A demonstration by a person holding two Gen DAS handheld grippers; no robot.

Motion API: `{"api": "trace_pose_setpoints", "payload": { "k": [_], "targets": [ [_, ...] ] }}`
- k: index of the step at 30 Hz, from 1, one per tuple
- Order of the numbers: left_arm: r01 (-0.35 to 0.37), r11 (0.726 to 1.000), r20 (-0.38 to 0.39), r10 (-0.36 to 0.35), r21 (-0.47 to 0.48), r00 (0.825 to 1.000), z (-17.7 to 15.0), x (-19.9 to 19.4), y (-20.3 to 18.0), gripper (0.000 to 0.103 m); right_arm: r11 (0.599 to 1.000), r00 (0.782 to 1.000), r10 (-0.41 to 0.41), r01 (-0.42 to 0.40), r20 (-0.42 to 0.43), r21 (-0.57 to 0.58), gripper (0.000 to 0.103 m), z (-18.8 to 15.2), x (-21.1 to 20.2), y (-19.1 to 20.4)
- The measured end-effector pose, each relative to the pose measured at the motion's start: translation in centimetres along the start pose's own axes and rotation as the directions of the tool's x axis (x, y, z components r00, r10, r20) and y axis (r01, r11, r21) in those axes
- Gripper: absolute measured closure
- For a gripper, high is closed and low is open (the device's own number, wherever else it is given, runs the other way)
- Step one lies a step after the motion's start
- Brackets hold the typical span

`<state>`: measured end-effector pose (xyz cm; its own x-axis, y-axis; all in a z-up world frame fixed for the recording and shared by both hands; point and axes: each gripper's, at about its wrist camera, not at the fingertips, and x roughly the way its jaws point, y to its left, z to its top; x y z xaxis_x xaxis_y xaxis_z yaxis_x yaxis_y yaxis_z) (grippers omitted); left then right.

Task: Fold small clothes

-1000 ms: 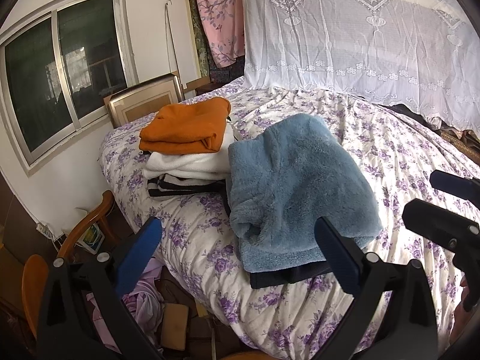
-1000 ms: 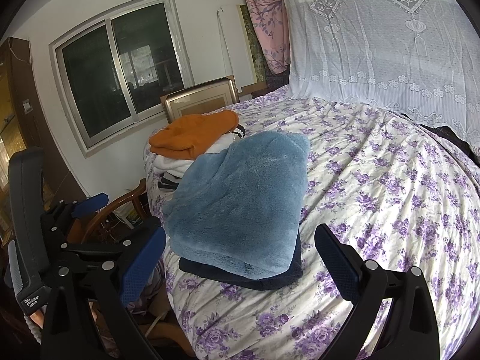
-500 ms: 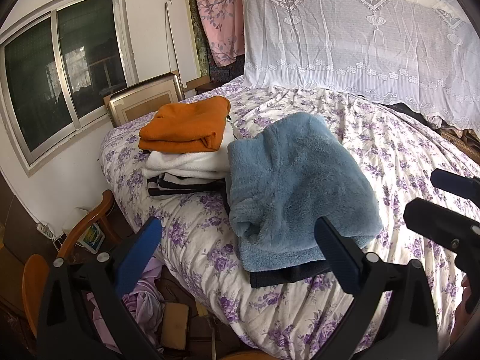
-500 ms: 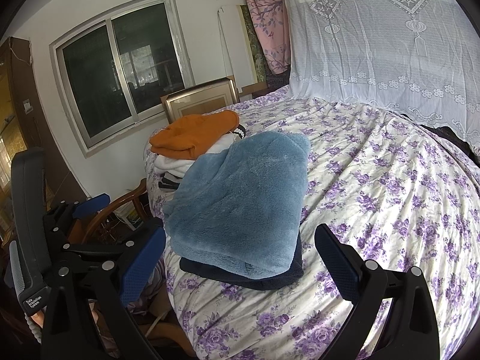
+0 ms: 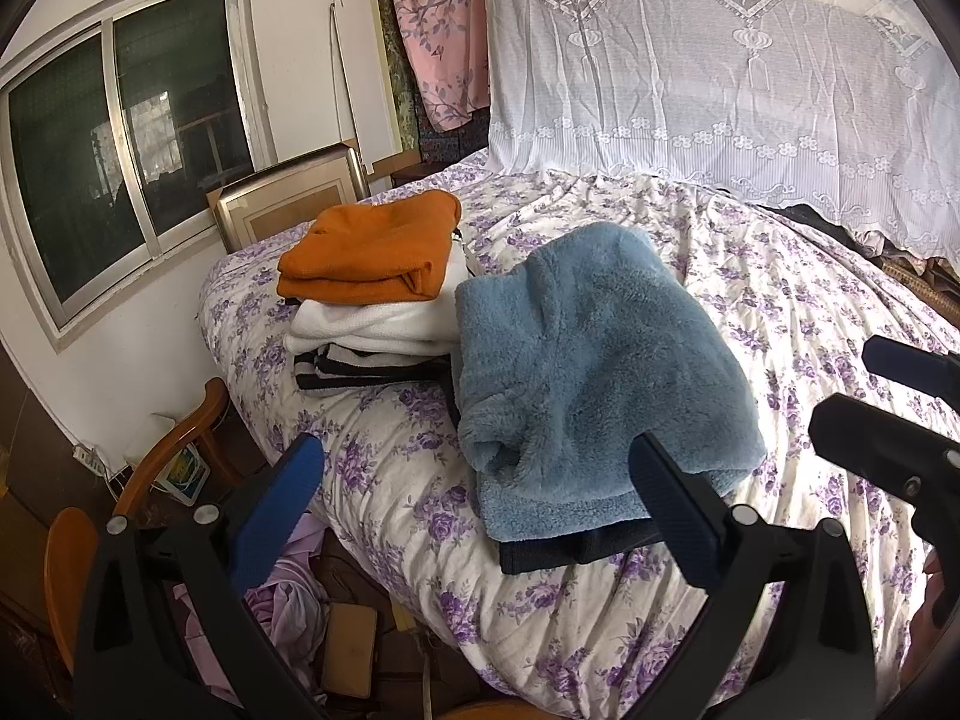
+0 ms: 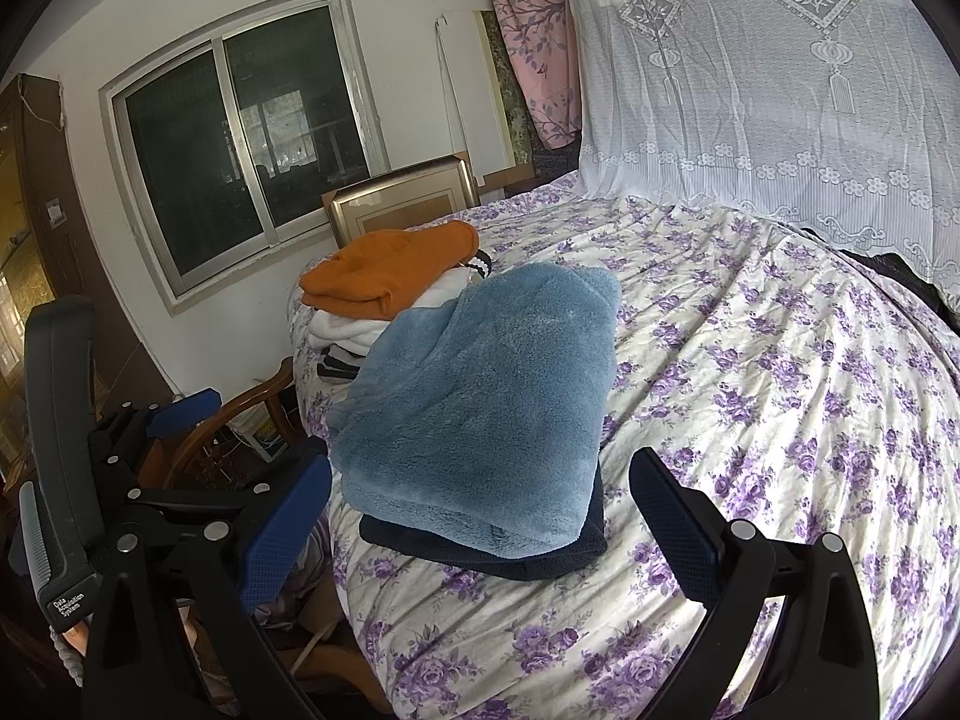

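I see both my left gripper (image 5: 474, 501) and right gripper (image 6: 480, 510) with fingers spread apart, empty. The folded blue fleece garment (image 5: 591, 372) lies centre frame beyond them, near the bed (image 6: 810, 396) edge; open bedspread fills the right.

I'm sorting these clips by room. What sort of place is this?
Most likely a home bedroom: a bed under a purple-flowered sheet carries folded clothes, with a blue fleece nearest, a lace curtain behind it, and a sliding window in the side wall.
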<state>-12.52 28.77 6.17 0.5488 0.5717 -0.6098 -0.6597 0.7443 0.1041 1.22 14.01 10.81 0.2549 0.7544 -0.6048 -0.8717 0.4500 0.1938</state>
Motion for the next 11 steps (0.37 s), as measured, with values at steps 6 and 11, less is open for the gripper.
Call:
{"api": "trace_pose_setpoints", "payload": {
  "k": [6,11],
  "targets": [
    [-0.004,1.0,-0.004,0.004,-0.014,1.0,-0.09,0.03,0.17,0.004,1.0,1.0,0.002,-0.002,0.0,0.001,0.003,0.04,-0.09,-0.01],
    [-0.004,0.999,-0.004,0.004,-0.032,1.0,-0.29,0.02,0.58,0.004,1.0,1.0,0.004,-0.004,0.0,0.002,0.003,0.02,-0.11,0.0]
  ]
}}
